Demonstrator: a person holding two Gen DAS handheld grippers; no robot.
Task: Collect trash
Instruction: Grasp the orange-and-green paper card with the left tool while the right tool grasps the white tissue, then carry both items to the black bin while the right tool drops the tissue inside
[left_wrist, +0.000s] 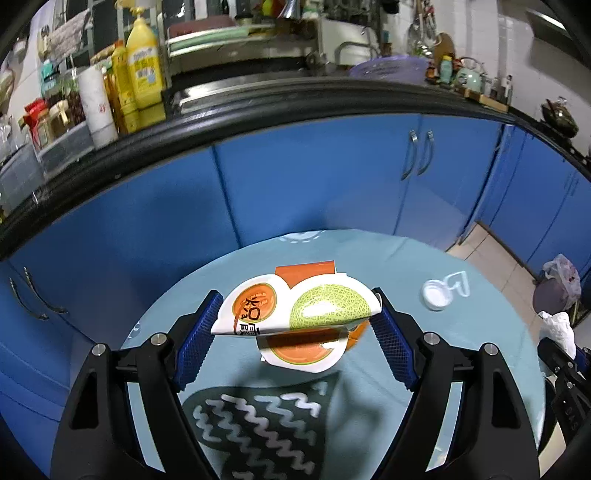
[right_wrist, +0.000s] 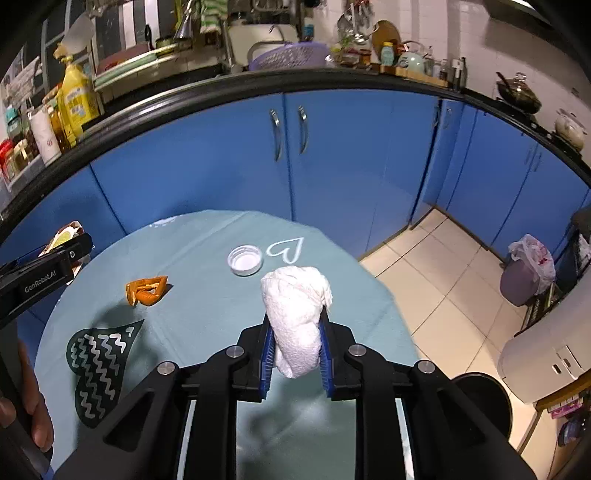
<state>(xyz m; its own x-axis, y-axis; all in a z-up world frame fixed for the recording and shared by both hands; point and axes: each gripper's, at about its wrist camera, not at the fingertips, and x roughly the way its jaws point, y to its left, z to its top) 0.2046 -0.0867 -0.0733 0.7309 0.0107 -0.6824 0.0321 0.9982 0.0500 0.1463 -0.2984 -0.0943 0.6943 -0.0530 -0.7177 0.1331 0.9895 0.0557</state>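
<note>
Above table (right_wrist: 207, 236), both tools angled down, gripping.

- "GenRobot.AI", white lettering on the black body of the left gripper (right_wrist: 44, 280), left edge of right wrist view.
- Brown characters on melon-print wrapper (left_wrist: 295, 306), centre of left wrist view: not legible.

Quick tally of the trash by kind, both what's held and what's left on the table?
Snack wrapper, held in left hand-held gripper: 1
Crumpled paper towel, held in right hand-held gripper: 1
Orange peel, on table: 1
White bottle cap, on table: 1
Total: 4
</note>
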